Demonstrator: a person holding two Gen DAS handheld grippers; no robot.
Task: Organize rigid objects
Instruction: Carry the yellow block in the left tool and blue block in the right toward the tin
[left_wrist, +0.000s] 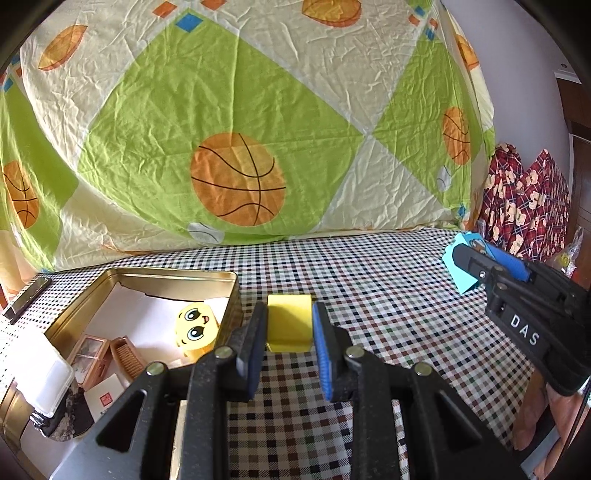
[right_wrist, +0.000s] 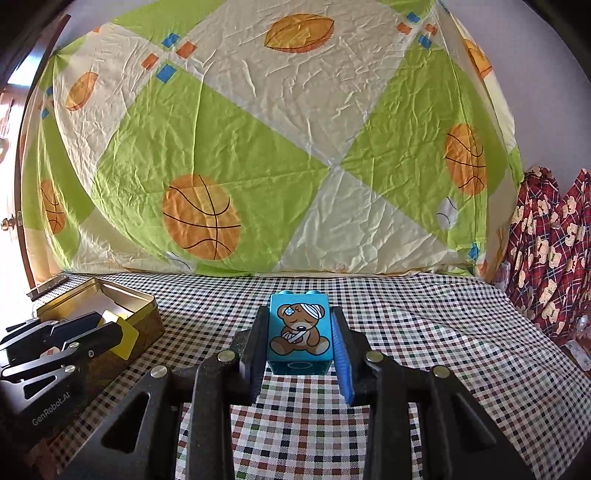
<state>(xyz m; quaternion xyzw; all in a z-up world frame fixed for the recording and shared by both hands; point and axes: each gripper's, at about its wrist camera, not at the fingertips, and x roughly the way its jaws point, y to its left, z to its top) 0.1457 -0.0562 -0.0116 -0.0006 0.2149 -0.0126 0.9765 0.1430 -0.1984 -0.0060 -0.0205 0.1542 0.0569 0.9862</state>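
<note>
Gripper-held yellow block (left_wrist: 289, 325) hangs just beside gold tin (left_wrist: 232, 295).

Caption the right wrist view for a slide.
Right gripper fingers clamp a blue bear block above the checked cloth; gold tin at left.

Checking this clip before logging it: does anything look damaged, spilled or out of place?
Nothing stands out. The left claw grips a plain yellow block beside the open gold metal tin, the right claw holds an upright blue toy brick with a bandaged bear, and the checked tablecloth shows no spill.
</note>
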